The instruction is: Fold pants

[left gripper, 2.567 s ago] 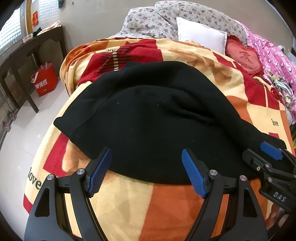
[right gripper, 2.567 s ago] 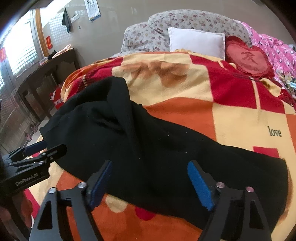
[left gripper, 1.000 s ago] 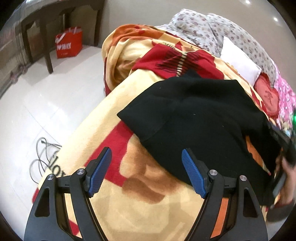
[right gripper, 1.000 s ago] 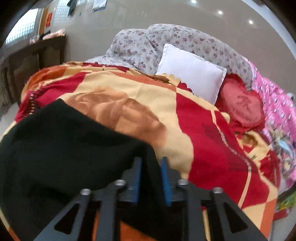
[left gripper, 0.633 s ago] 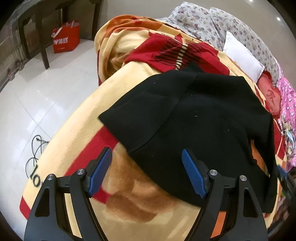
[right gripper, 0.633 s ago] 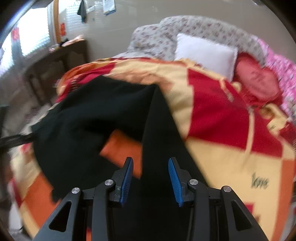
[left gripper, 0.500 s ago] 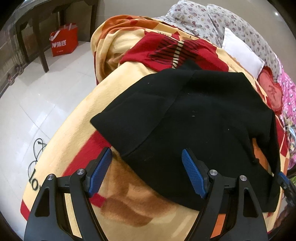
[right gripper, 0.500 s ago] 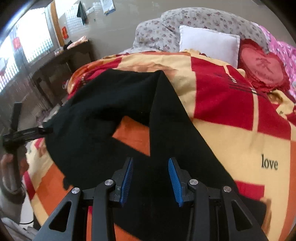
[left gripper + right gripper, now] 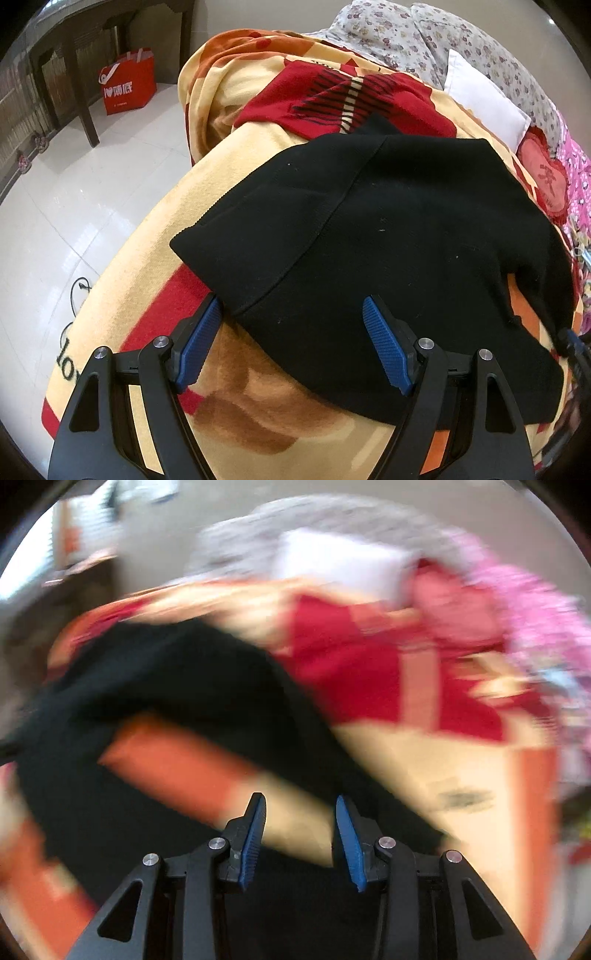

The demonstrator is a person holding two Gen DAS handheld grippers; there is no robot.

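Black pants [image 9: 388, 236] lie spread on the bed's red, orange and cream blanket [image 9: 236, 402], waistband end toward me at the near left. My left gripper [image 9: 291, 347] is wide open and empty, its fingers straddling the near waistband corner just above the cloth. In the blurred right wrist view the pants [image 9: 177, 679] lie folded over with a leg running toward my right gripper [image 9: 301, 834], which is partly open with nothing between its pads. The right gripper's tip [image 9: 572, 343] shows at the far right edge of the left wrist view.
The bed edge drops to a white tiled floor [image 9: 66, 206] on the left, with a cable [image 9: 79, 291] on it. A red shopping bag [image 9: 127, 85] stands beside a dark wooden table [image 9: 74, 55]. A white pillow [image 9: 484, 99], floral pillows and a red heart cushion [image 9: 546, 177] lie at the head.
My right gripper let go of the pant leg it pinched, opened partway and is moving fast, blurring its view. My left gripper moved closer to the waistband corner.
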